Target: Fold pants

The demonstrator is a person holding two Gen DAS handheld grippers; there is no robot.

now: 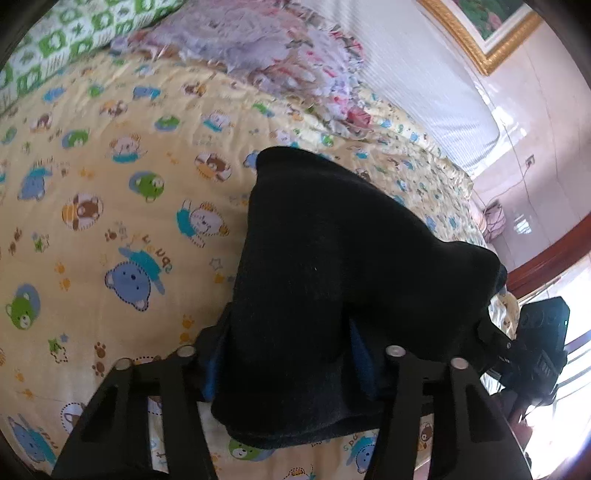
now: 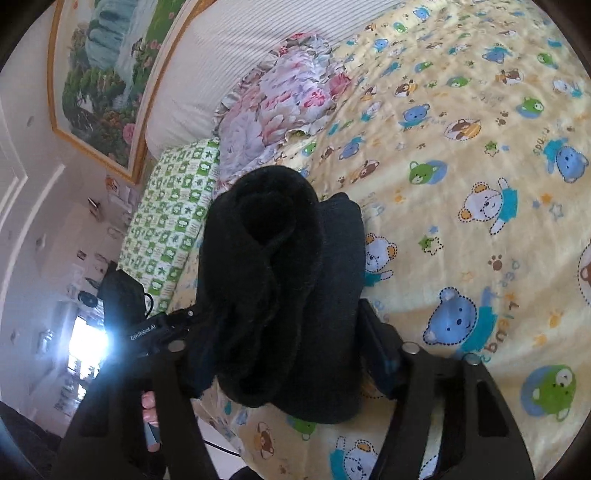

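Note:
The black pants are a thick folded bundle held just above the yellow cartoon-bear bedspread. My left gripper is shut on one end of the bundle, its blue pads pressed on the fabric. My right gripper is shut on the other end of the pants, where rolled layers bulge out between the fingers. The right gripper's body shows at the right edge of the left wrist view. The left gripper's body shows at the left in the right wrist view.
A floral pillow and a green checked pillow lie at the head of the bed by a white striped headboard. A framed painting hangs on the wall. The bed's edge runs near a bright window.

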